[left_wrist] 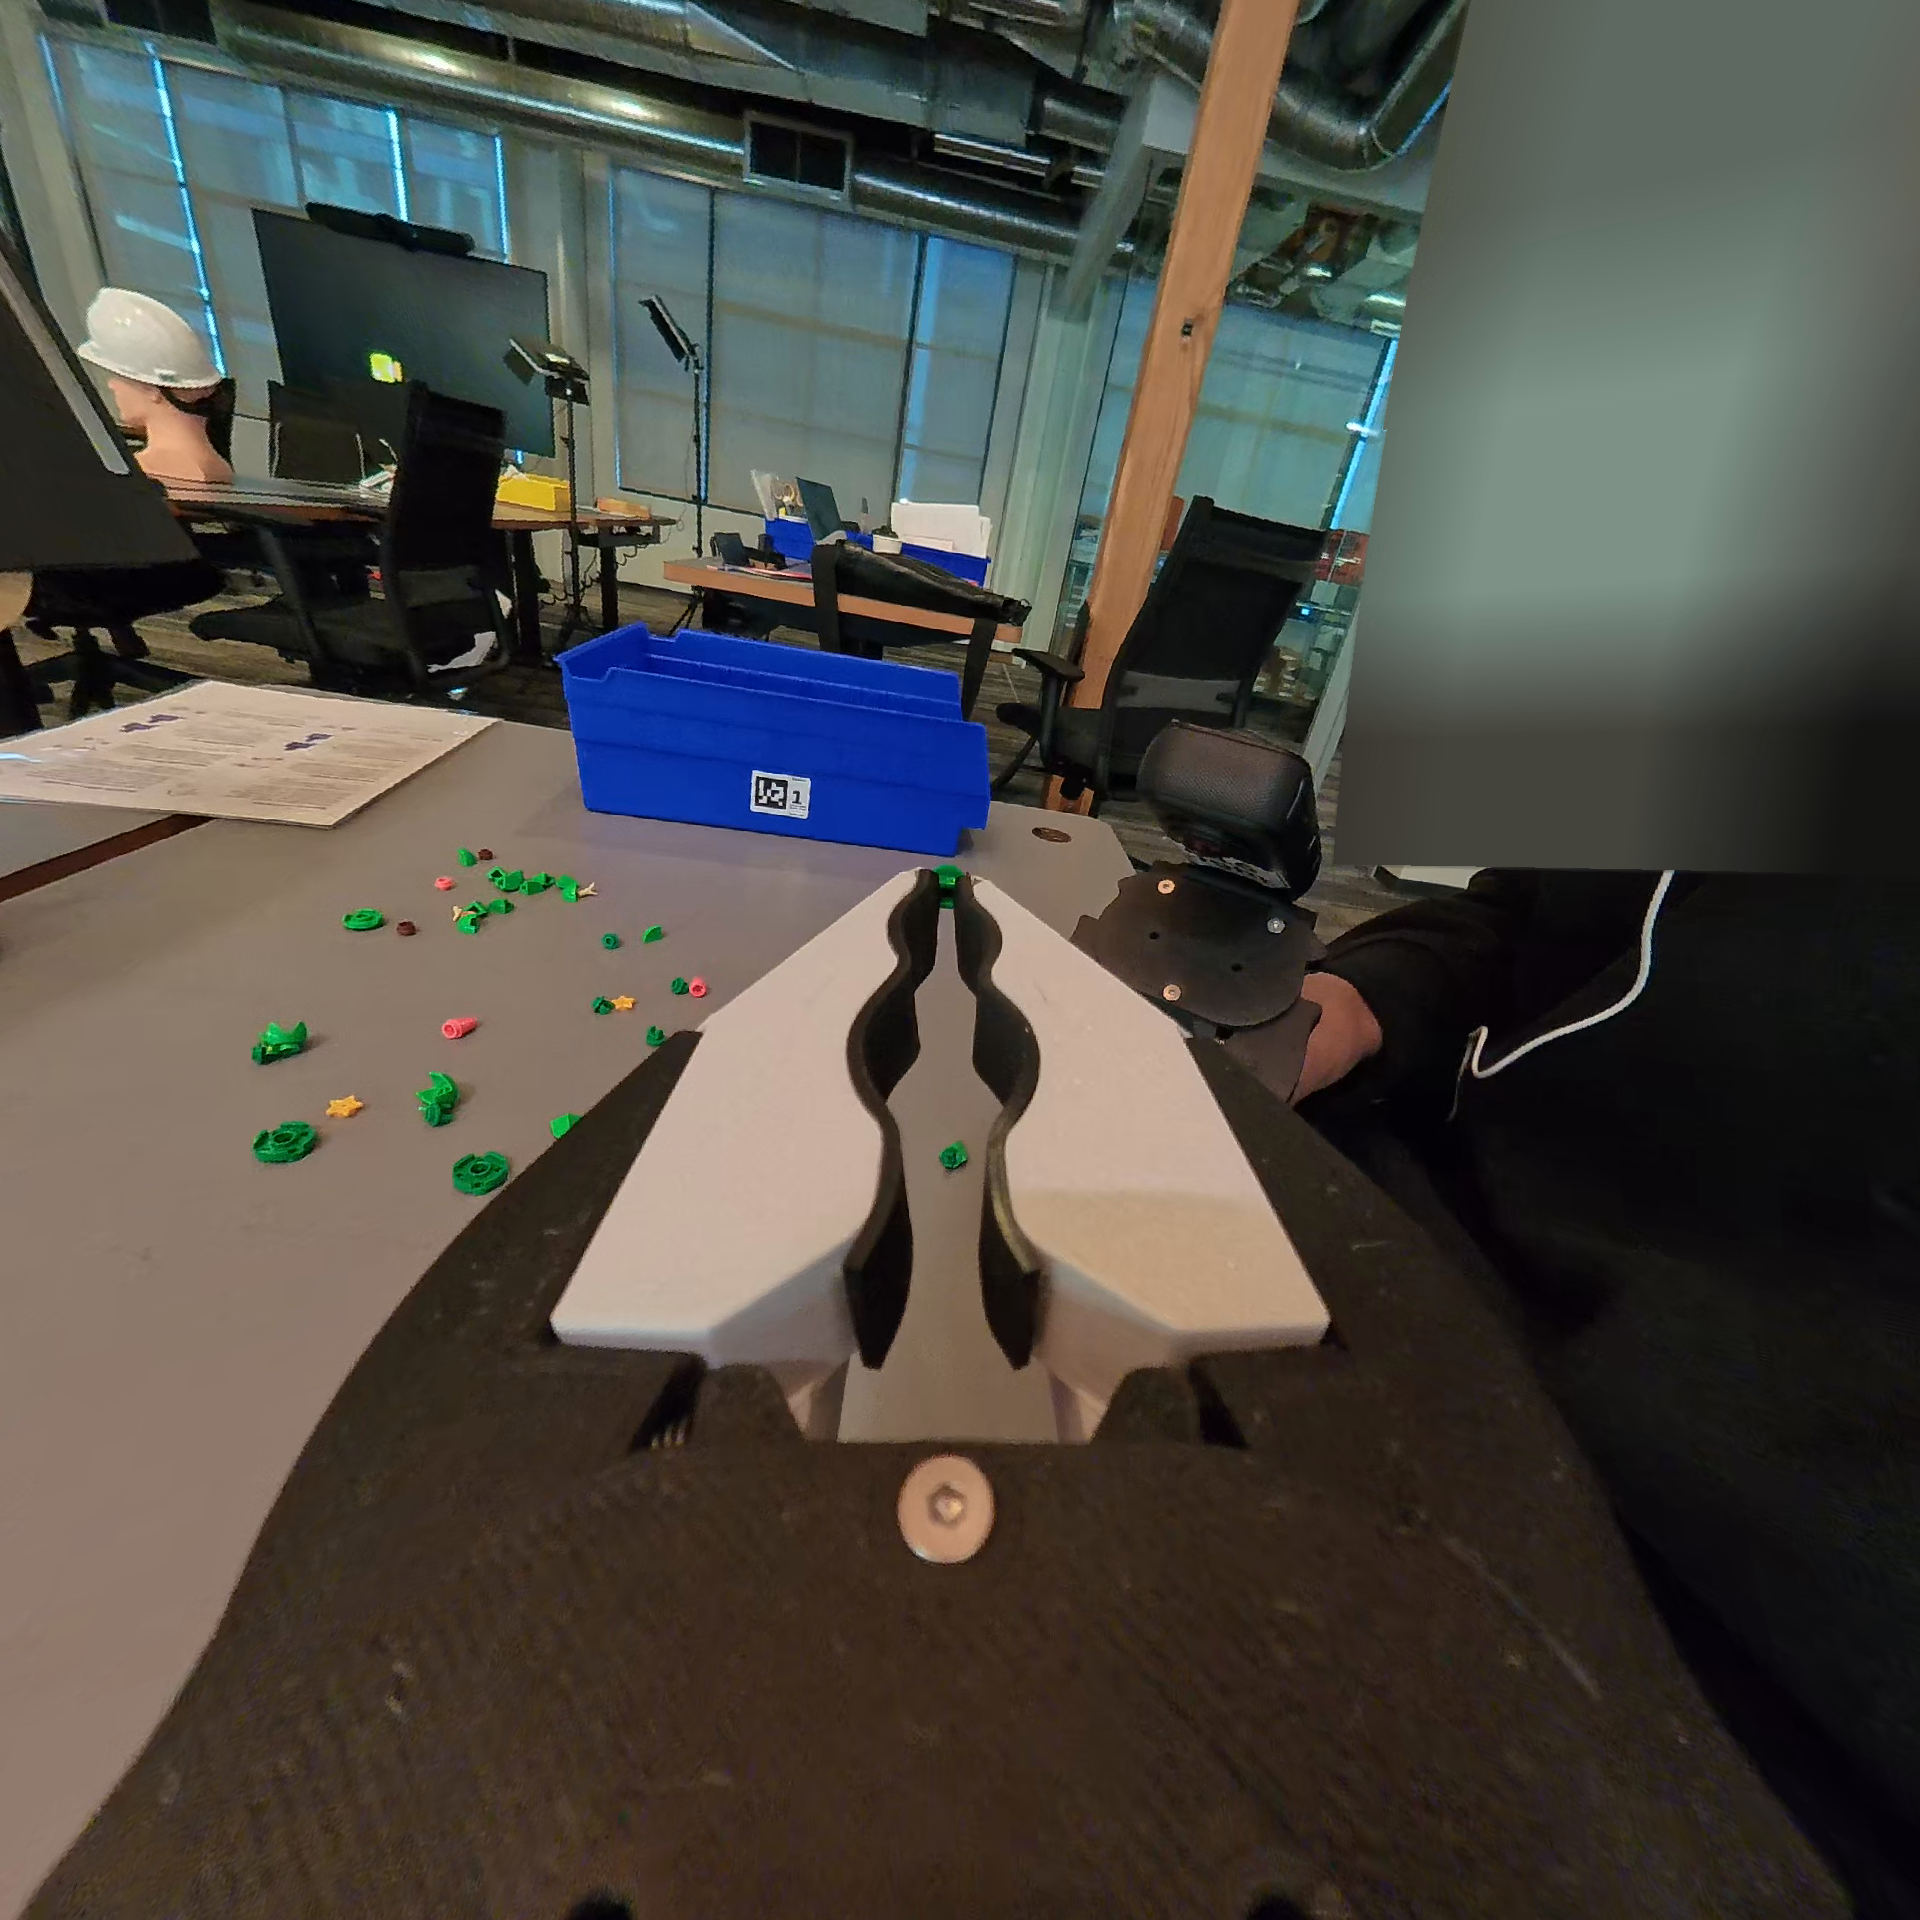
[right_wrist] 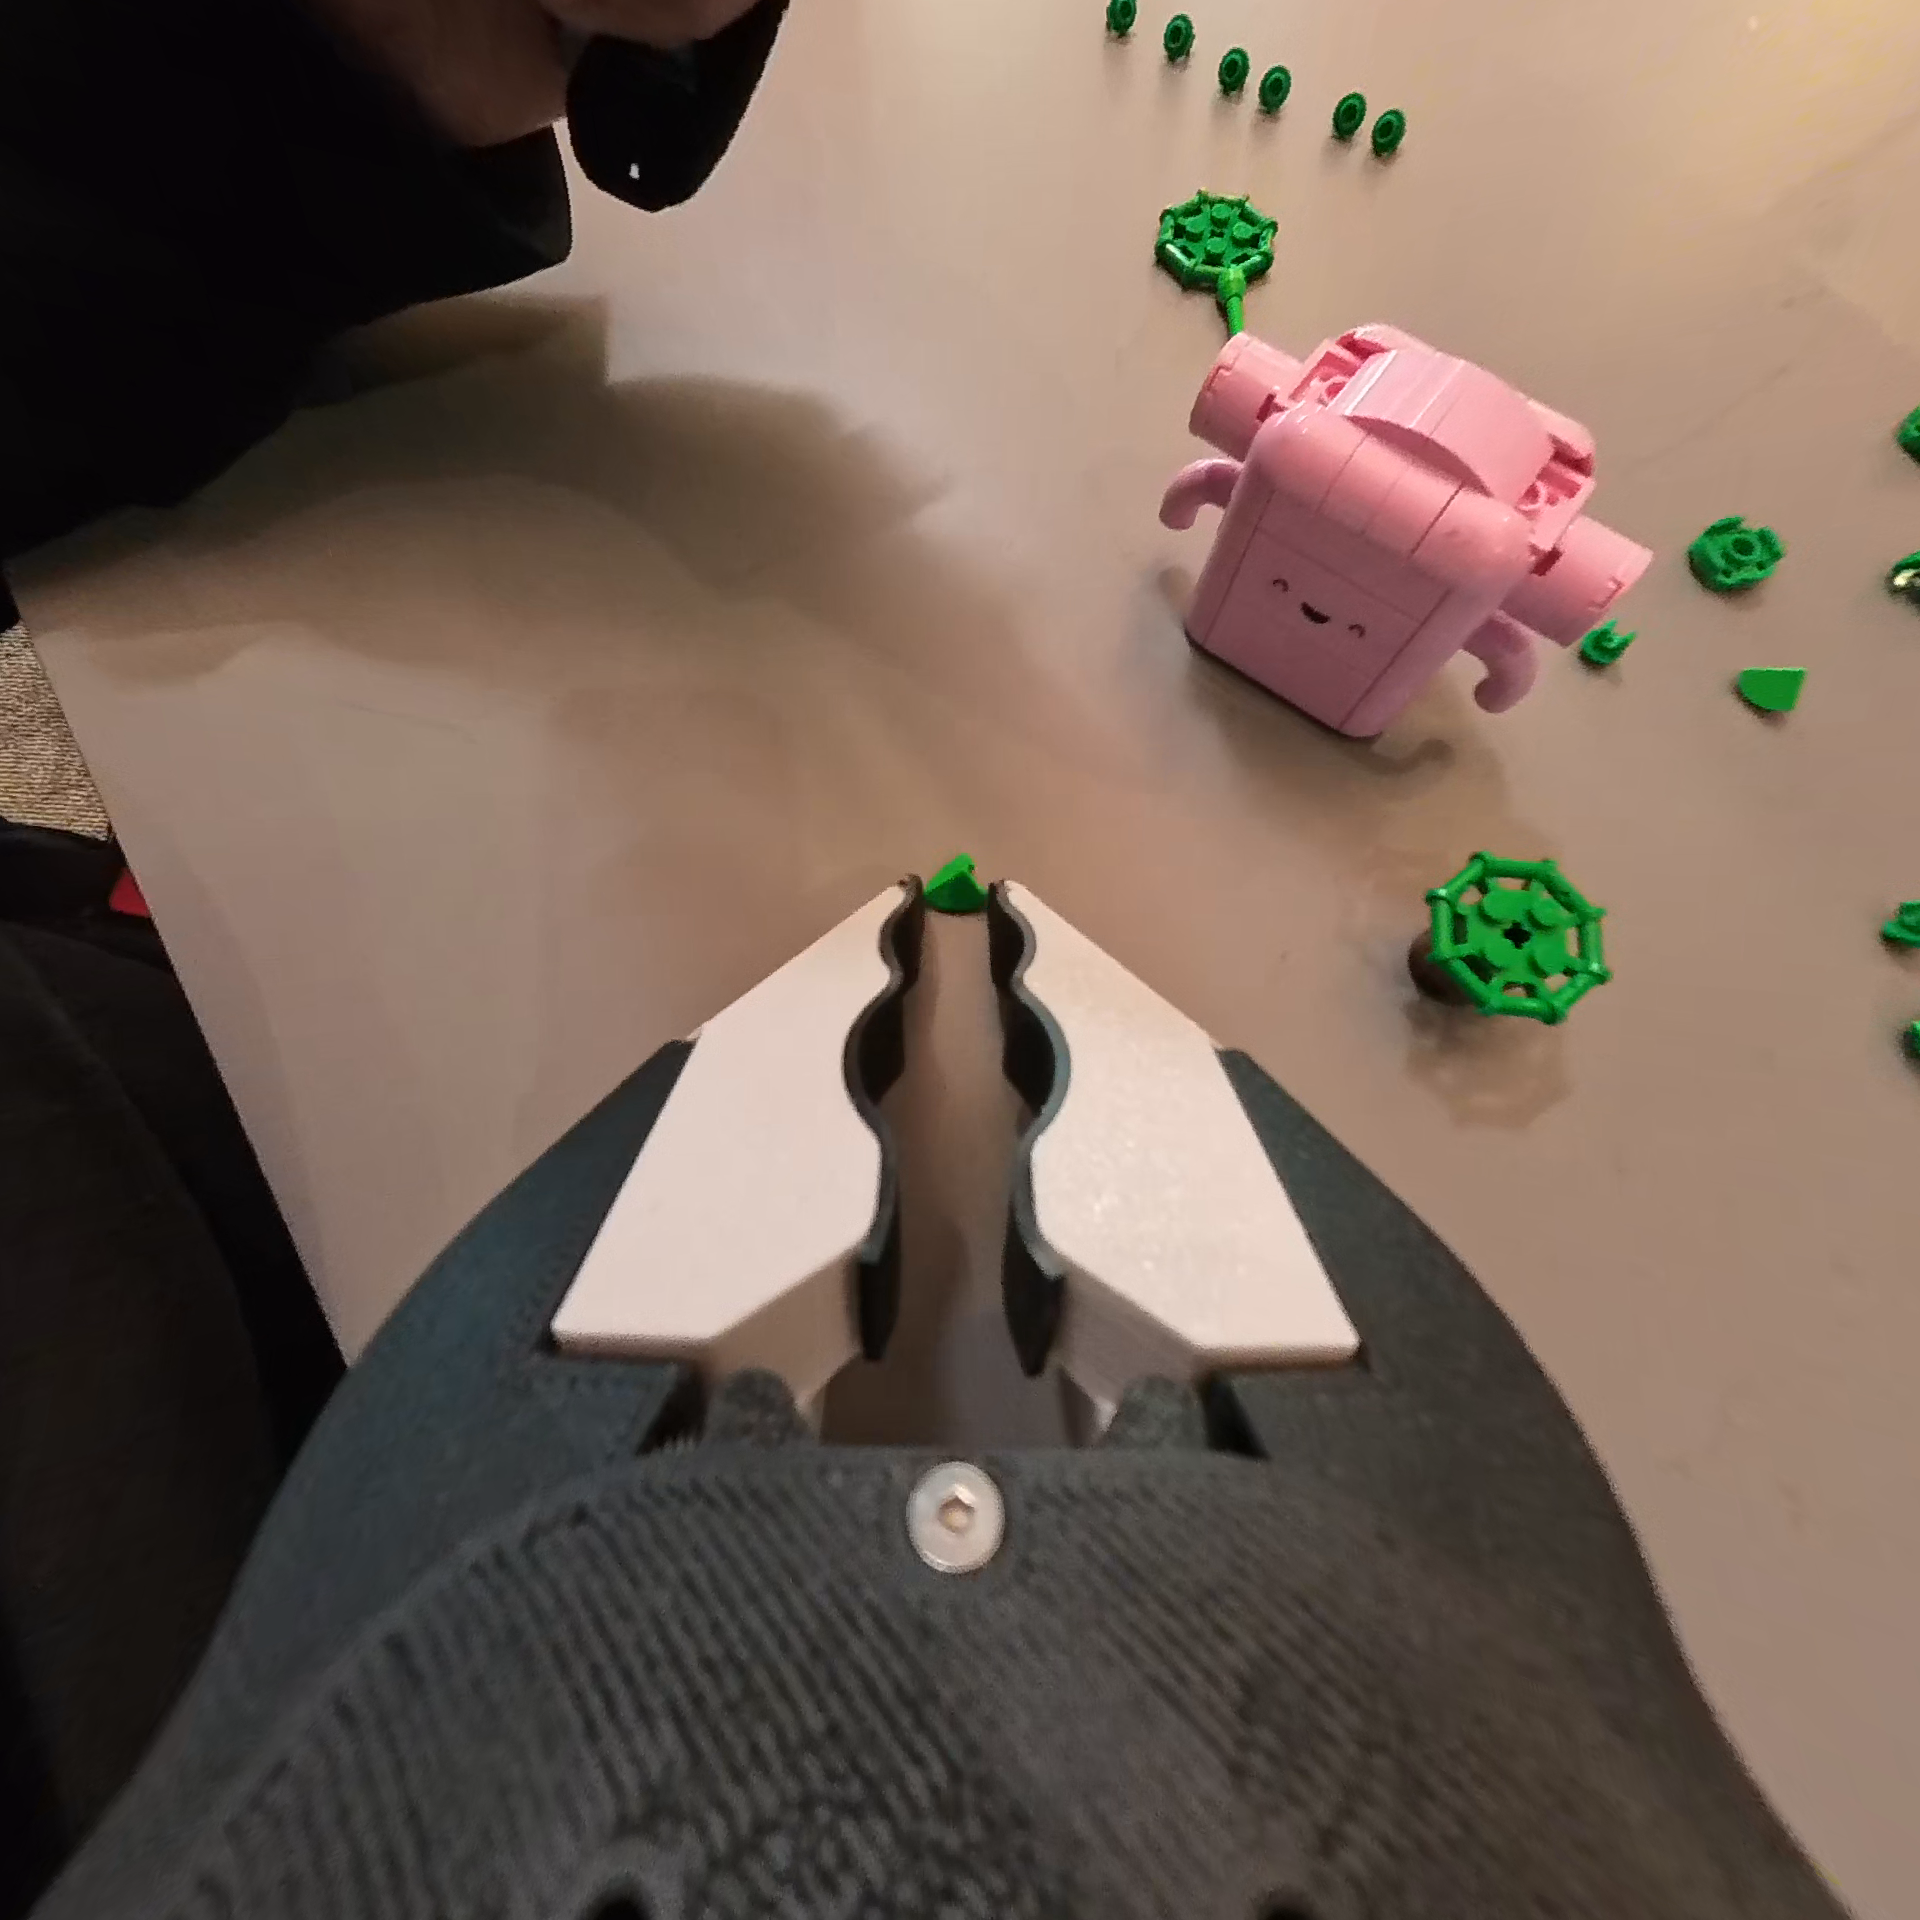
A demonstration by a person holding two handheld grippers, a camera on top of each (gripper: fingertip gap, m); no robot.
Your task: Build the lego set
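Note:
My left gripper (left_wrist: 944,896) is shut on a small green round piece (left_wrist: 944,878) at its fingertips, held above the grey table (left_wrist: 208,1351). My right gripper (right_wrist: 953,906) is shut on a small green wedge piece (right_wrist: 952,883), low over the table near its left edge. A built pink Lego figure (right_wrist: 1392,551) with a smiling face stands to the upper right of the right gripper. A green web-shaped wheel (right_wrist: 1517,935) lies to its right, and another (right_wrist: 1216,237) lies behind the figure.
Many loose green, pink and yellow pieces (left_wrist: 478,997) lie scattered left of the left gripper. A blue bin (left_wrist: 774,743) and an instruction sheet (left_wrist: 239,753) sit at the back. A row of small green round pieces (right_wrist: 1257,78) lies far off. A person's dark sleeve (left_wrist: 1558,1039) is at right. One gripper's finger ends stand about 15 centimeters off the other's. The left gripper is farther from the green web-shaped wheel (right_wrist: 1517,935), some 15 centimeters, than the right, some 9 centimeters.

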